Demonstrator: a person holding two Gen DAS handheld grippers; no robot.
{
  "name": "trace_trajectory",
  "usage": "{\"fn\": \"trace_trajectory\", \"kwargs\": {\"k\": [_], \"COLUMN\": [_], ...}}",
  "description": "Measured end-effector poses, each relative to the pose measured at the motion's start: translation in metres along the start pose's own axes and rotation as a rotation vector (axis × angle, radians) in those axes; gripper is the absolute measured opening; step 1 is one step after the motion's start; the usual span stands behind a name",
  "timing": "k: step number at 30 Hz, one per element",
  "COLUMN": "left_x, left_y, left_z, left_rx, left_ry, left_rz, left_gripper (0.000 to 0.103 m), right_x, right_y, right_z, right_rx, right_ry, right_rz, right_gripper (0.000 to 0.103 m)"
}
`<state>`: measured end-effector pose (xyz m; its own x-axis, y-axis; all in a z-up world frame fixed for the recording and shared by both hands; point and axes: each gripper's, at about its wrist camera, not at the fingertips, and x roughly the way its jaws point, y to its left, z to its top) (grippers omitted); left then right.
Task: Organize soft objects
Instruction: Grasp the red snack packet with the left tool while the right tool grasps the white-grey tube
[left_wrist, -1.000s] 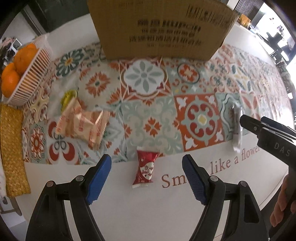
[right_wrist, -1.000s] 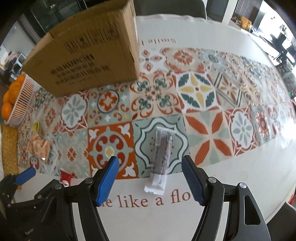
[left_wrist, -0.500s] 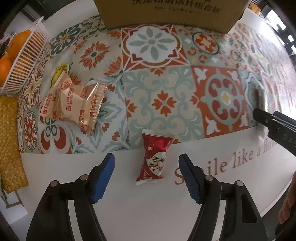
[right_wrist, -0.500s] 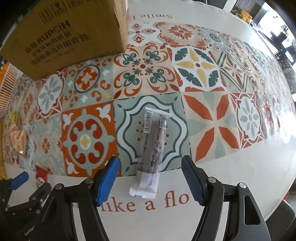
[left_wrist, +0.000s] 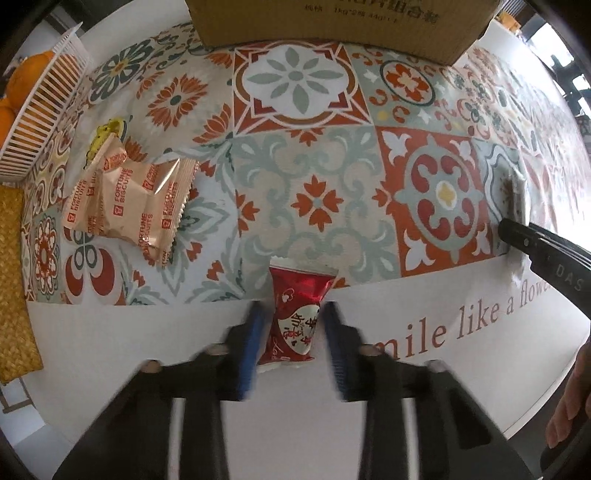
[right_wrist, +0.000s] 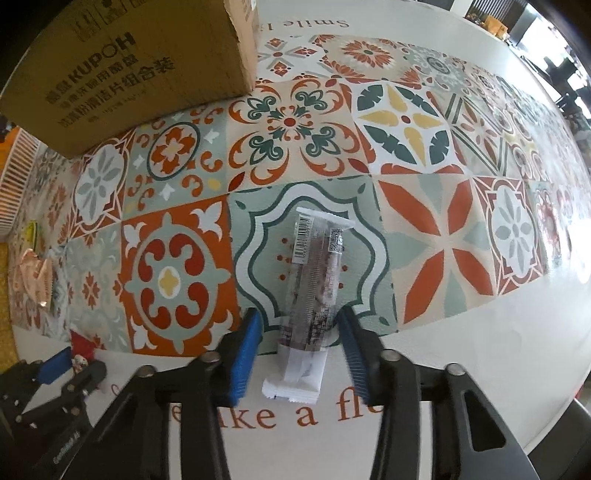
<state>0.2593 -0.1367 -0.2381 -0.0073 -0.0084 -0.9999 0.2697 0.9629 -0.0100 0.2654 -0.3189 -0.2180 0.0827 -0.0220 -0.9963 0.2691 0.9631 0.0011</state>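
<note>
A small red snack packet (left_wrist: 297, 317) lies on the tablecloth's white border. My left gripper (left_wrist: 293, 328) is down around it, blue pads close on each side with slim gaps still showing. A long clear-wrapped dark bar (right_wrist: 314, 280) lies across the tile edge. My right gripper (right_wrist: 301, 339) straddles its near end, pads close but apart from it. A beige Fortune Biscuits bag (left_wrist: 129, 206) lies at the left, with a yellow-green packet (left_wrist: 105, 134) behind it. A cardboard box (left_wrist: 343, 26) stands at the back.
A white basket of oranges (left_wrist: 33, 107) sits at the far left, beside a woven yellow mat (left_wrist: 14, 284). The patterned tablecloth (left_wrist: 314, 155) covers the table. The right gripper also shows in the left wrist view (left_wrist: 546, 254). The table edge runs close on the right.
Both grippers have moved down and forward over their packets. Their jaws have narrowed from wide open to close around the red packet and the bar.
</note>
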Motion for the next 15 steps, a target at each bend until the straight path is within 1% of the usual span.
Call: {"fn": "trace_trajectory", "kwargs": {"k": [1, 4, 9, 15], "left_x": [0.0, -0.002, -0.007, -0.031], "left_y": [0.0, 0.001, 0.005, 0.009], "left_z": [0.0, 0.002, 0.007, 0.009], "left_rx": [-0.001, -0.005, 0.003, 0.007], "left_ry": [-0.006, -0.019, -0.037, -0.084], "left_rz": [-0.003, -0.01, -0.031, -0.058], "left_gripper": [0.023, 0.022, 0.022, 0.022], "right_x": [0.001, -0.001, -0.009, -0.025], "right_y": [-0.001, 0.001, 0.01, 0.023], "right_z": [0.0, 0.002, -0.011, -0.024], "right_rx": [-0.001, -0.013, -0.011, -0.034], "right_ry": [0.001, 0.006, 0.009, -0.014], "right_rz": [0.001, 0.019, 0.063, 0.099], "right_gripper": [0.03, 0.027, 0.025, 0.025]}}
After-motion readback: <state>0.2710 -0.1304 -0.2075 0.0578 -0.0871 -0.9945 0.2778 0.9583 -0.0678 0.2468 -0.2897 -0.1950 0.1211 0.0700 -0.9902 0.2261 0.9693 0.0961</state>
